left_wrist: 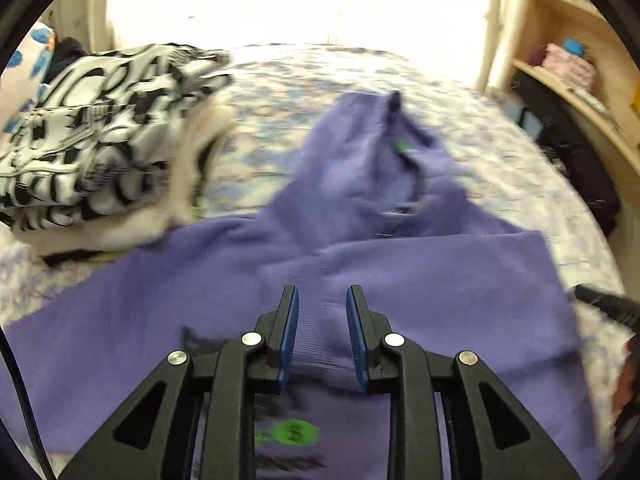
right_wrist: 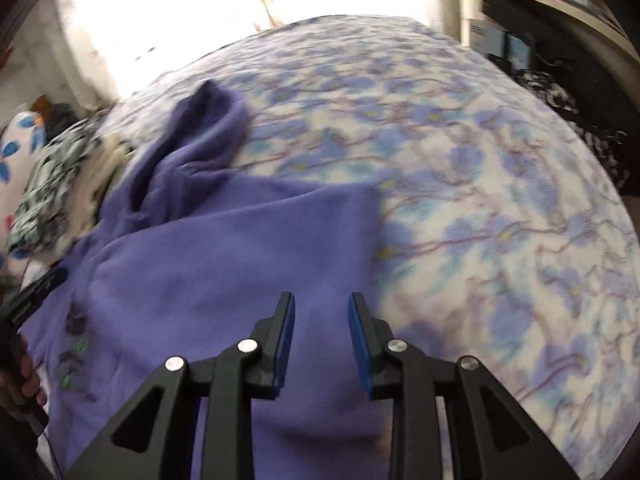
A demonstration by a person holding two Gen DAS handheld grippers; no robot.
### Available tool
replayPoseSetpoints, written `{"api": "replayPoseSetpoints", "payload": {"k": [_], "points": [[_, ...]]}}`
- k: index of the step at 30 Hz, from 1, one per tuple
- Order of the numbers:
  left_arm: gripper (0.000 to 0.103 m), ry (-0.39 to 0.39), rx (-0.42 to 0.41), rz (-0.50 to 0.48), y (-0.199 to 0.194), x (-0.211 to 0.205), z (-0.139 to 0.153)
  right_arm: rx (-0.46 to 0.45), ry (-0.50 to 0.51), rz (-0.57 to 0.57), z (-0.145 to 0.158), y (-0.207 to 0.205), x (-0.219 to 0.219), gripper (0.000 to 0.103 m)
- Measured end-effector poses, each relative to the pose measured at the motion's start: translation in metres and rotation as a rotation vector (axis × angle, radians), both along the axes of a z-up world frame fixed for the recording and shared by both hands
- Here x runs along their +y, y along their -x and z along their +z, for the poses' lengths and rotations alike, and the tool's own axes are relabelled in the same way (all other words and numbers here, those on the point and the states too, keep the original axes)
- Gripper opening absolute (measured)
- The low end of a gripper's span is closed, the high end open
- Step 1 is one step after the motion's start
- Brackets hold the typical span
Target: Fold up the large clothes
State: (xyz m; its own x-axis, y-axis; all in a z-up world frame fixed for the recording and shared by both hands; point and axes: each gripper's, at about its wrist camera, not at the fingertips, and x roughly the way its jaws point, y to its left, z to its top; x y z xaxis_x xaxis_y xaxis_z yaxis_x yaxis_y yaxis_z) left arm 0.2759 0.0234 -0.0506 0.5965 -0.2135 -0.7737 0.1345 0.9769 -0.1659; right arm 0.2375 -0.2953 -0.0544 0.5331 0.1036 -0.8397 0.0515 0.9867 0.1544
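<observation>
Purple fleece, a large hooded sweatshirt [left_wrist: 400, 280], is spread on a bed [right_wrist: 480, 184] with a blue flowered cover, its hood lying toward the far end and one sleeve already laid across the chest. A ribbed band of the sweatshirt is seen between the pads of the left tongs [left_wrist: 322, 336], which stand partly spread; whether the band is pinched cannot be told for certain. The right tongs [right_wrist: 322, 340] are partly spread over the sweatshirt's edge, with cloth beneath them and nothing clearly gripped. A stack of folded clothes [left_wrist: 100, 140] is seen beside the hood. The sleeve-folding step appears to be in hand. A firm pinch on the hem or side is called for next, so that the body can be doubled over.
</observation>
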Motion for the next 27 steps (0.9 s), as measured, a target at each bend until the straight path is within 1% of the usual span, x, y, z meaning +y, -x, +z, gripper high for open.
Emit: {"api": "replayPoseSetpoints", "payload": {"k": [4,6,8,9,10,11,12,13,14,15,17,18,21,22,23,25,26,27], "points": [[0.023,0.102,0.049,-0.013,0.003,-0.034,-0.008,0.001,-0.019,0.086,-0.01,0.01,0.048,0.027],[0.023,0.094,0.073,-0.026,0.002,-0.052,-0.02,0.01,0.008,0.114,-0.018,0.013,0.066,0.027],[0.023,0.055,0.113,-0.022,0.0,-0.063,-0.038,0.046,0.04,0.114,-0.031,0.014,0.071,0.027],[0.023,0.015,0.142,-0.005,-0.001,-0.064,-0.05,0.057,0.051,0.105,-0.035,0.016,0.068,0.027],[0.023,-0.017,0.168,0.01,-0.002,-0.063,-0.059,0.059,0.069,0.083,-0.039,0.018,0.06,0.024],[0.022,-0.013,0.177,0.01,-0.003,-0.059,-0.065,0.056,0.1,0.053,-0.041,0.021,0.049,0.024],[0.022,0.03,0.172,0.001,-0.002,-0.052,-0.066,0.051,0.128,0.025,-0.041,0.024,0.039,0.024],[0.022,0.045,0.172,0.004,-0.002,-0.049,-0.066,0.044,0.153,-0.008,-0.041,0.027,0.027,0.018],[0.02,0.055,0.178,0.012,-0.002,-0.044,-0.065,0.04,0.154,-0.033,-0.042,0.03,0.013,0.012],[0.019,0.068,0.187,0.017,-0.002,-0.039,-0.064,0.046,0.13,-0.041,-0.043,0.032,0.003,0.0],[0.019,0.084,0.187,0.01,-0.002,-0.036,-0.064,0.056,0.045,-0.052,-0.042,0.037,-0.014,0.0],[0.019,0.079,0.186,0.01,0.0,-0.035,-0.063,0.057,0.032,-0.058,-0.041,0.039,-0.017,0.0],[0.019,0.043,0.181,0.014,0.003,-0.038,-0.06,0.06,0.051,-0.074,-0.038,0.042,-0.012,0.0],[0.019,0.031,0.178,0.017,0.006,-0.039,-0.057,0.061,0.056,-0.076,-0.036,0.043,-0.01,0.002],[0.019,0.021,0.176,0.02,-0.001,-0.042,-0.056,0.062,0.057,-0.08,-0.036,0.044,-0.007,0.003],[0.02,-0.017,0.165,0.023,0.003,-0.046,-0.053,0.065,0.056,-0.09,-0.036,0.045,-0.004,0.003],[0.023,-0.035,0.156,0.022,0.008,-0.048,-0.051,0.063,0.05,-0.094,-0.036,0.045,-0.004,0.003],[0.03,-0.054,0.147,0.022,0.012,-0.05,-0.049,0.061,0.044,-0.098,-0.035,0.046,-0.004,0.003]]}}
